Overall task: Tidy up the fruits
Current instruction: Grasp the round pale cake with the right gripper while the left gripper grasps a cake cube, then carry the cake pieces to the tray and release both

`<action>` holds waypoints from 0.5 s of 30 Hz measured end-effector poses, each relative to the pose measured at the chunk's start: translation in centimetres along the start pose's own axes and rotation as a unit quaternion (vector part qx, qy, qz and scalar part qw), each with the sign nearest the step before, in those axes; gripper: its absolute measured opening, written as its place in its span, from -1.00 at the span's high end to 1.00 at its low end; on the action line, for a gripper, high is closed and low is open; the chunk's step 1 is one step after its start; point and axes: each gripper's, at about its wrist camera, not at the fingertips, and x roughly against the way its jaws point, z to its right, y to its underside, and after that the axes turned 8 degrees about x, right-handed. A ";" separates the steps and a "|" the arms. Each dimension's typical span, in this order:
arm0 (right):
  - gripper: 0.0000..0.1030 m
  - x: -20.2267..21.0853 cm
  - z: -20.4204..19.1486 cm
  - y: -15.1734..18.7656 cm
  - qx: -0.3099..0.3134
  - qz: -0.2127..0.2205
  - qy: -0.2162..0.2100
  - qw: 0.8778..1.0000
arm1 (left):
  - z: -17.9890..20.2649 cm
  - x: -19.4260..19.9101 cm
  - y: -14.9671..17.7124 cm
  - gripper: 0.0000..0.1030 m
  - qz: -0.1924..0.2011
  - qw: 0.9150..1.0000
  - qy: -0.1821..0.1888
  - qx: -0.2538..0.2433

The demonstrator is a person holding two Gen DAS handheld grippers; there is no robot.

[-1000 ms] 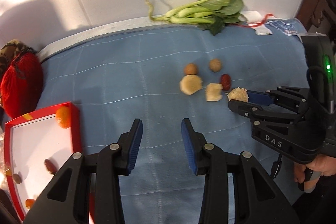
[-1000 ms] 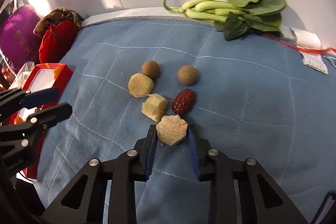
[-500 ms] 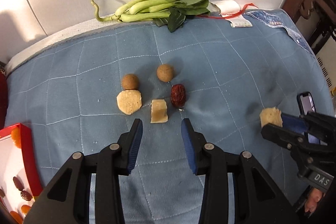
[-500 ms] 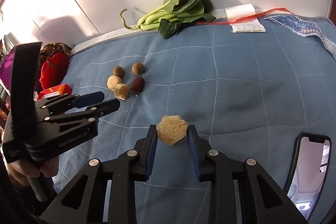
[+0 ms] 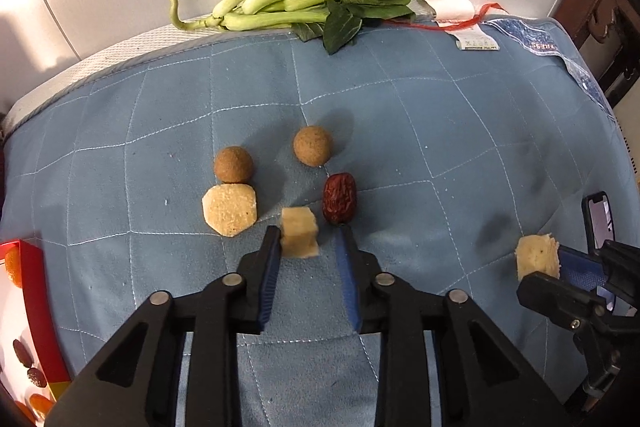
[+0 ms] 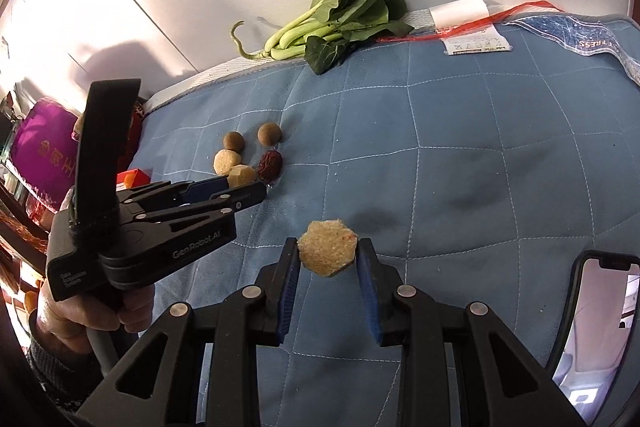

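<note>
The pale cube (image 5: pixel 299 231) lies on the blue quilt (image 5: pixel 440 131) between the closing jaws of the left gripper (image 5: pixel 308 243), beside the red date (image 5: pixel 339 198); close squarely, without nudging the date. In the right view, the right gripper (image 6: pixel 328 255) grips a pale slice (image 6: pixel 327 251) above the quilt.

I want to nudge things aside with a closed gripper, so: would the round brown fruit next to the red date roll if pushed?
Probably yes. The round brown fruit looks near-spherical and sits free beside the red date, so a push would likely send it rolling. The quilted blue cover looks soft and may slow it. Its skin looks matte, so probably not slippery.
</note>
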 end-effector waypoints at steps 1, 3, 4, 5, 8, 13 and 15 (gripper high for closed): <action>0.43 -0.1 0.0 0.0 0.001 0.000 0.001 1.000 | -0.1 -0.1 -0.1 0.62 -0.001 1.000 -0.002 0.003; 0.43 0.0 0.0 0.0 0.001 -0.001 0.003 1.000 | -0.1 -0.1 0.0 0.70 0.002 1.000 -0.007 -0.001; 0.43 0.0 0.1 0.1 -0.001 -0.001 0.002 1.000 | -0.1 -0.1 0.1 0.70 0.003 1.000 -0.008 -0.003; 0.43 0.1 0.1 0.1 -0.002 -0.001 0.002 1.000 | -0.1 0.0 0.1 0.70 0.004 1.000 -0.007 -0.006; 0.43 0.4 0.2 0.0 -0.005 0.005 0.005 1.000 | -0.1 0.6 0.2 0.71 0.008 1.000 -0.001 -0.008; 0.43 0.6 -0.3 -0.2 0.003 0.013 0.007 1.000 | -1.5 3.1 1.1 0.71 0.021 1.000 0.006 -0.009; 0.43 0.4 -0.7 -0.3 0.006 0.013 0.007 1.000 | -2.5 4.1 1.3 0.71 0.025 1.000 0.001 -0.002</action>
